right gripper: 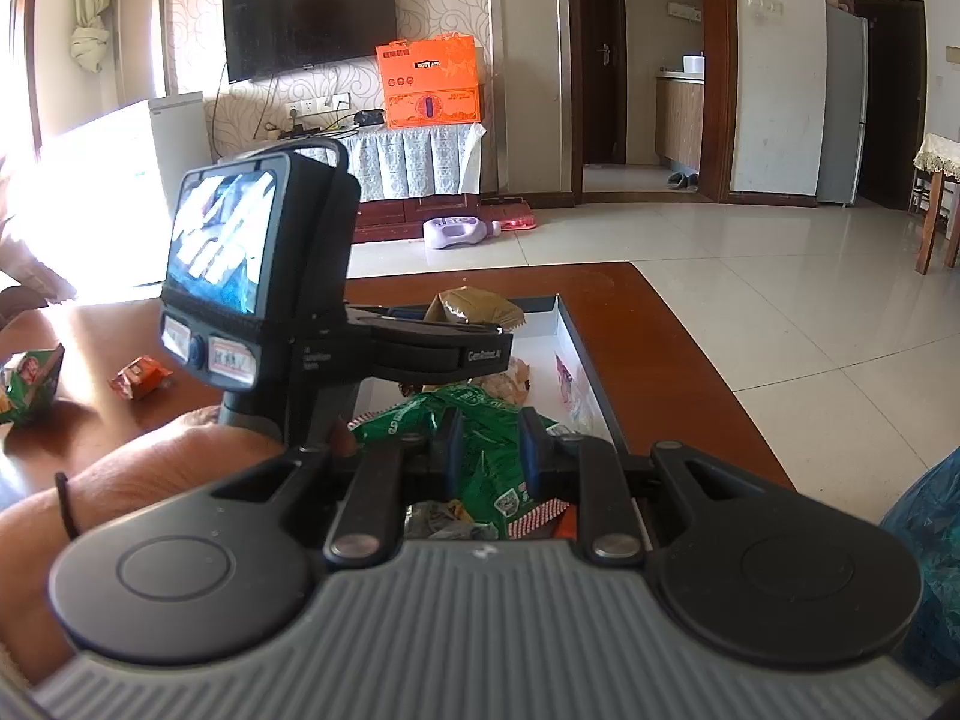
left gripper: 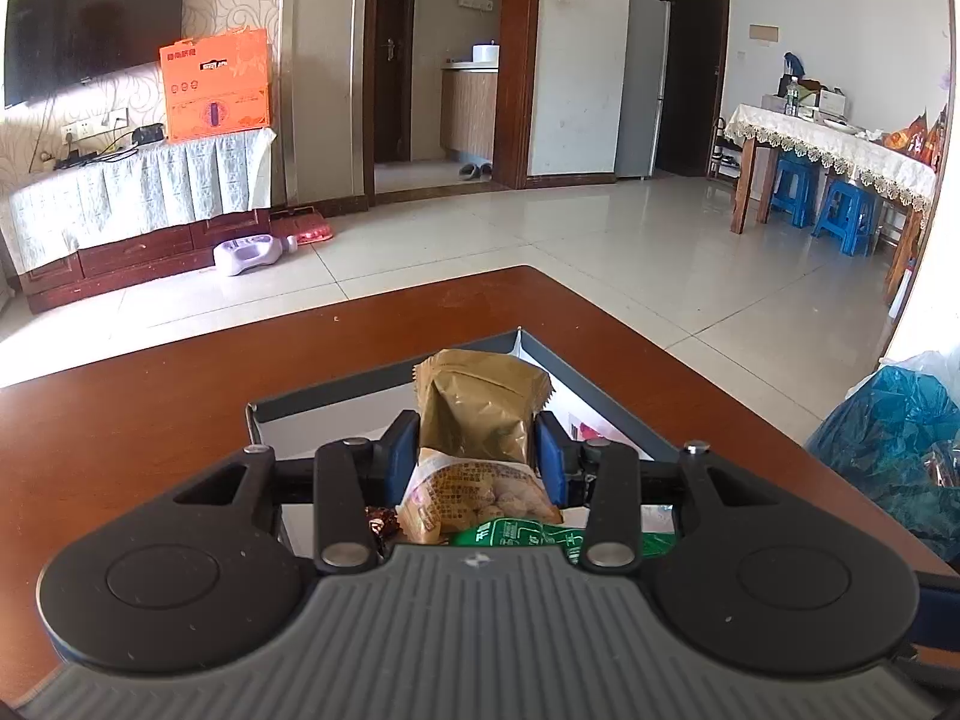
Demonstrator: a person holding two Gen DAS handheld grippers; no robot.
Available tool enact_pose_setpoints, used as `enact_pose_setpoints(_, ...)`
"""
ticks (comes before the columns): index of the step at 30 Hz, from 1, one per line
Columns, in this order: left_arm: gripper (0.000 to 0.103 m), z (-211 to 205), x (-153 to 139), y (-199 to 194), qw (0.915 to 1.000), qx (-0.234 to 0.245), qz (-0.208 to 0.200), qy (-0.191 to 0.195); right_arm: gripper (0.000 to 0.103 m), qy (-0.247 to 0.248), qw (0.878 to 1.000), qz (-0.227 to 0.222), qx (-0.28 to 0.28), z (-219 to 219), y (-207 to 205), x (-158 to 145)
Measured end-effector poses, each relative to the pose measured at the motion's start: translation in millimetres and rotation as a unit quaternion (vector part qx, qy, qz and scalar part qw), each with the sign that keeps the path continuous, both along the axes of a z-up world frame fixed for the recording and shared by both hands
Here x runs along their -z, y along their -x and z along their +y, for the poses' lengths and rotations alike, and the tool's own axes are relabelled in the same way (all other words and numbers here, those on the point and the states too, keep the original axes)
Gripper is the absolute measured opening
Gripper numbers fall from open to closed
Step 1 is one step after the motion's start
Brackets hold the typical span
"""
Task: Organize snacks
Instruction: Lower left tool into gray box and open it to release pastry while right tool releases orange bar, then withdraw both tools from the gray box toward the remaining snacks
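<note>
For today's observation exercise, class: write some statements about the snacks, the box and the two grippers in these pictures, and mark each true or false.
1. A gold snack packet sits between the fingers of the left gripper. True.
2. The grey-rimmed box stands on the floor. False: it rests on the brown table.
3. The right gripper is shut on a green packet. True.
4. Every snack is already in the box. False: a red packet and a green carton lie on the table outside it.
5. The television shows a bright programme. False: its screen is dark.
</note>
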State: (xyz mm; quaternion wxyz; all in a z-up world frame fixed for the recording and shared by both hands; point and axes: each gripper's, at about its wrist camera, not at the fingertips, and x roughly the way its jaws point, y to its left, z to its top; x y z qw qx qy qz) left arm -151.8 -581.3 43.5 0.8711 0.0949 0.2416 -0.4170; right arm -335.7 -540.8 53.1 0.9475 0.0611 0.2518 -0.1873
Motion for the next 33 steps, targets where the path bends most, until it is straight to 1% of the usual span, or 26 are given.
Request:
enact_pose_setpoints(3,0.046,0.4,-0.2,0.9,1.0,0.004,0.0,0.0,0.022,-0.001,1.0,0.001,-0.002,0.6,-1.1,1.1)
enact_pose_setpoints(5,0.061,1.5,-1.3,1.4,0.9999,0.01,-0.001,0.002,0.022,-0.002,1.0,0.001,-0.001,0.1,-1.6,1.6)
enact_pose_setpoints(6,0.077,1.8,-2.2,3.3,0.9999,0.01,-0.005,0.002,0.022,-0.004,1.0,0.001,-0.001,-0.3,-1.8,1.8)
enact_pose_setpoints(7,0.086,3.0,-3.6,5.5,0.9999,0.01,-0.013,0.003,0.022,-0.006,1.0,0.0,0.0,-0.7,-1.8,1.9)
enact_pose_setpoints(9,0.087,4.0,-6.1,9.9,0.9996,0.017,-0.021,0.006,0.022,-0.007,1.0,0.0,0.0,-0.4,-2.8,2.6)
enact_pose_setpoints(14,0.088,8.5,-7.2,17.9,0.9994,0.026,-0.022,0.004,0.023,-0.01,1.0,0.0,0.001,0.6,-3.4,4.1)
enact_pose_setpoints(19,0.089,15.7,-6.2,22.3,0.9995,0.022,-0.022,-0.004,0.024,-0.015,1.0,0.001,0.01,-1.9,-4.4,5.6)
enact_pose_setpoints(23,0.089,23.6,-3.9,24.8,0.9996,0.019,-0.016,-0.015,0.024,-0.017,1.0,0.011,0.016,-4.9,-7.4,8.9)
enact_pose_setpoints(25,0.09,26.2,-0.1,27.4,0.9994,0.018,-0.016,-0.023,0.033,-0.011,0.999,0.02,0.026,-6.5,-8.9,11.9)
enact_pose_setpoints(26,0.09,28.3,1.5,26.9,0.9995,0.017,-0.013,-0.023,0.041,-0.008,0.999,0.026,0.031,-7.5,-9.4,13.3)
enact_pose_setpoints(27,0.09,30.9,2.8,25.3,0.9996,0.017,-0.004,-0.023,0.046,-0.008,0.999,0.029,0.037,-9.1,-9.2,14.9)
enact_pose_setpoints(29,0.09,37.8,5.2,26.9,0.9996,0.019,0.006,-0.019,0.046,-0.015,0.998,0.036,0.052,-14.8,-8.2,18.2)
enact_pose_setpoints(30,0.09,40.1,6.0,29.1,0.9996,0.019,0.004,-0.02,0.046,-0.023,0.997,0.043,0.059,-19.5,-8.2,21.0)
enact_pose_setpoints(32,0.09,43.1,5.5,37.0,0.9995,0.024,-0.007,-0.021,0.046,-0.053,0.995,0.061,0.059,-27.8,-9.6,30.8)
enact_pose_setpoints(33,0.09,45.0,4.7,39.4,0.9994,0.024,-0.01,-0.021,0.046,-0.071,0.994,0.06,0.052,-30.8,-9.6,34.0)
